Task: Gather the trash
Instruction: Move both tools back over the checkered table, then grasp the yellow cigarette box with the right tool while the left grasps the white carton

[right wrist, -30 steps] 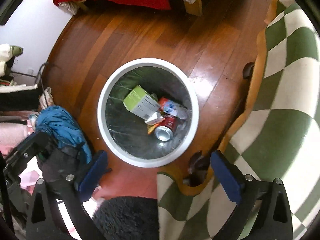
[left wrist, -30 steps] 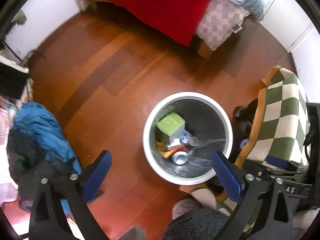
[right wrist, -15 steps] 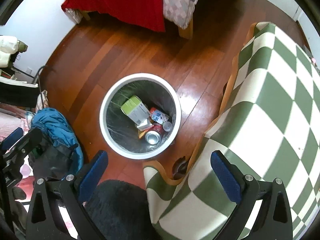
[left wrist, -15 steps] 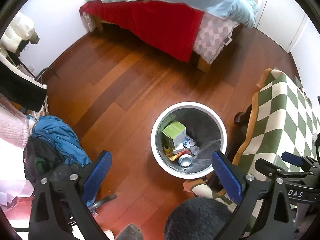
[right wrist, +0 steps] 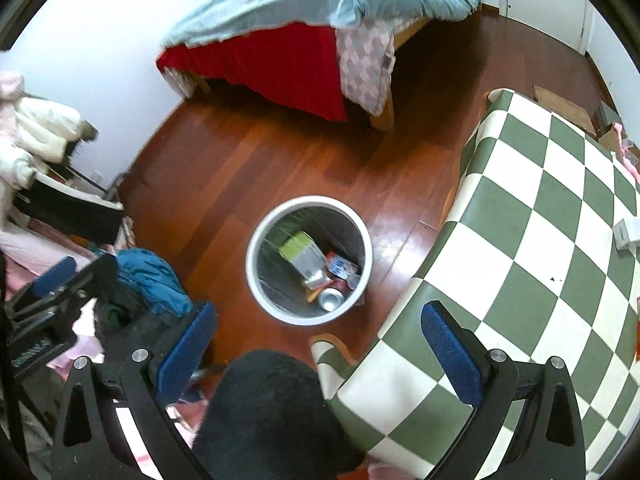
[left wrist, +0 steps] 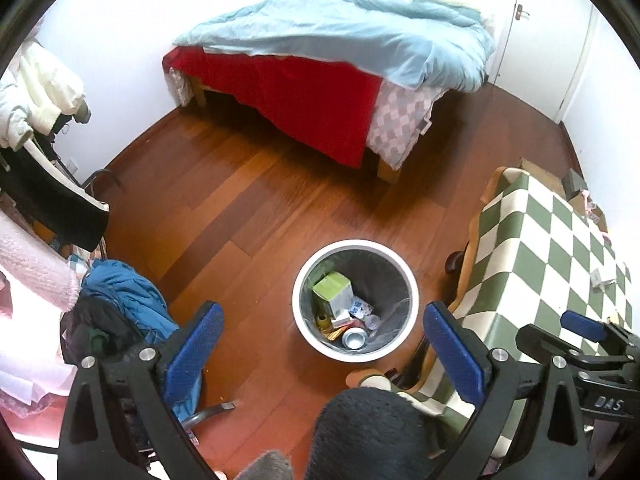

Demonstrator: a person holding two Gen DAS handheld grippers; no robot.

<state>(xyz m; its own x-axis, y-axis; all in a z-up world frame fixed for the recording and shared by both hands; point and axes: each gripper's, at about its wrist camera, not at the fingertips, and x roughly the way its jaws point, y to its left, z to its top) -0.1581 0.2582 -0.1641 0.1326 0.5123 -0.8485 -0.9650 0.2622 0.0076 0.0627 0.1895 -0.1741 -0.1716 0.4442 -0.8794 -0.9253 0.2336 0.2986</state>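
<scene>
A white round trash bin (left wrist: 297,312) stands on the wooden floor, far below both grippers; it also shows in the right wrist view (right wrist: 252,276). Inside lie a green-topped carton (left wrist: 333,294), a silver can (left wrist: 354,337) and wrappers. The carton (right wrist: 302,254) and can (right wrist: 331,299) show in the right wrist view too. My left gripper (left wrist: 323,346) is open and empty, high above the floor. My right gripper (right wrist: 318,350) is open and empty, above the table's edge. A small white piece (right wrist: 627,234) lies on the table at the right.
A green-and-white checked table (right wrist: 540,248) fills the right side. A bed with blue duvet and red sheet (left wrist: 320,60) stands at the back. Blue clothing (left wrist: 124,296) and hanging clothes crowd the left. A dark fuzzy thing (right wrist: 272,412) lies low in the middle.
Both grippers have risen well away from the bin, which now looks much smaller. More of the bed, the walls and the tabletop has come into view. Both stay open.
</scene>
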